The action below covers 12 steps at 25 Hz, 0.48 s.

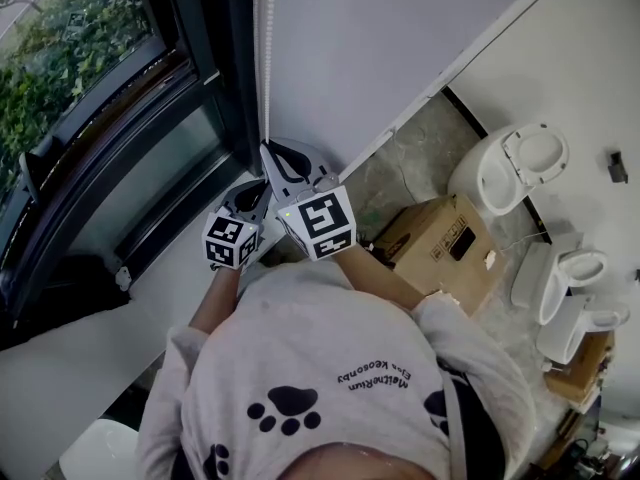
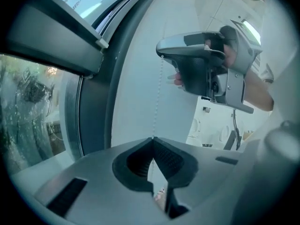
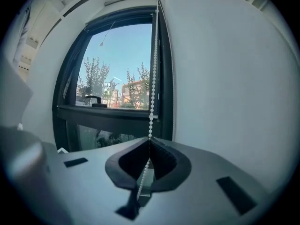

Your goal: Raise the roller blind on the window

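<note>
**Both tools clenched on the blind's bead chain**

We stand at the window (image 3: 117, 69), and the bead chain (image 3: 153, 69) hangs straight down along the right side of its dark frame, just beside the white wall (image 3: 225, 78). Our right tool (image 3: 150, 140) is clenched on the chain, with the beads rising from its closed tips and a slack run trailing down between the jaws. Our left tool (image 2: 153, 138) is clenched on the chain too, lower down. From its view the right tool sits above it, tips against the same line of beads. We cannot tell whether both grip the same strand. A pale bar (image 3: 129, 2) runs along the top of the window opening. We cannot tell whether it belongs to the blind. Behind us a cardboard box (image 1: 440, 243) stands on the floor (image 1: 400, 168).
</note>
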Each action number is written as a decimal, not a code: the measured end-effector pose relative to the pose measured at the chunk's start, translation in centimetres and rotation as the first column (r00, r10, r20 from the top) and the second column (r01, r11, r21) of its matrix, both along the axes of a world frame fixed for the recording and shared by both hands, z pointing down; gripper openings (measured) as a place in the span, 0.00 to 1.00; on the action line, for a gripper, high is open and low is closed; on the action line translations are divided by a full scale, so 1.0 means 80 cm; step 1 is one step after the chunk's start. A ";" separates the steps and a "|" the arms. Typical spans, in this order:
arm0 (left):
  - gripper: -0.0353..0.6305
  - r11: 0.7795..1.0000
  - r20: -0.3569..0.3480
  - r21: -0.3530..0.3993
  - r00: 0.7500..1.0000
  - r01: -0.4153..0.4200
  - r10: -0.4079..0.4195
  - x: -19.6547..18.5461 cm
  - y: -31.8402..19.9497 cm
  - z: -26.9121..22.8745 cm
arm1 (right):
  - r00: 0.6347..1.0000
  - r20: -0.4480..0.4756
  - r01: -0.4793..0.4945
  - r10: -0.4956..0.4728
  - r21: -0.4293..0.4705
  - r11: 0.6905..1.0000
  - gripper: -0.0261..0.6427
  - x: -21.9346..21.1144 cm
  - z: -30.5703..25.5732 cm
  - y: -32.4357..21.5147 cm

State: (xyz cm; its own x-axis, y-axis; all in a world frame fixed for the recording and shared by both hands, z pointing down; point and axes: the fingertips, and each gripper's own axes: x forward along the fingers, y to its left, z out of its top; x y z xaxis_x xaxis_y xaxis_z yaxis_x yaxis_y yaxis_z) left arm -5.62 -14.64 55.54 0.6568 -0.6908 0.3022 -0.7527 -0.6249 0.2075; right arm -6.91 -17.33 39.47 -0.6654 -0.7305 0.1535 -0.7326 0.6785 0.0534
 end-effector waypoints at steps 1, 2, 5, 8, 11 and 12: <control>0.07 1.000 0.004 -0.014 1.000 0.005 -0.005 -0.002 0.003 0.009 | 1.000 -0.008 0.002 -0.002 -0.006 1.000 0.05 -0.001 0.008 0.001; 0.07 1.000 0.007 -0.024 1.000 0.011 -0.011 -0.004 0.005 0.016 | 1.000 -0.015 0.005 -0.005 -0.009 1.000 0.05 -0.002 0.015 0.002; 0.07 0.999 0.004 -0.030 0.999 0.040 -0.040 -0.011 0.007 0.028 | 1.000 -0.028 0.013 -0.013 -0.010 1.000 0.05 -0.006 0.028 0.006; 0.07 0.998 -0.019 -0.030 0.998 0.061 -0.062 -0.015 0.006 0.031 | 0.999 -0.030 0.024 -0.024 -0.007 1.000 0.05 -0.011 0.030 0.008; 0.07 0.997 -0.009 -0.037 0.998 0.061 -0.061 -0.018 0.011 0.034 | 0.999 -0.030 0.023 -0.023 -0.004 1.000 0.05 -0.012 0.030 0.008; 0.07 0.997 -0.008 -0.036 0.998 0.063 -0.063 -0.020 0.013 0.033 | 0.999 -0.029 0.021 -0.021 -0.002 1.000 0.05 -0.011 0.030 0.007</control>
State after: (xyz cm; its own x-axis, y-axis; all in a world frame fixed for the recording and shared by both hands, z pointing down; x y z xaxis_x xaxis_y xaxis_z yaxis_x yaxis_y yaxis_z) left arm -7.21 -13.62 58.18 0.6151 -0.7199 0.3217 -0.7884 -0.5683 0.2356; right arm -7.80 -16.79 41.84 -0.6761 -0.7158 0.1744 -0.7161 0.6942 0.0730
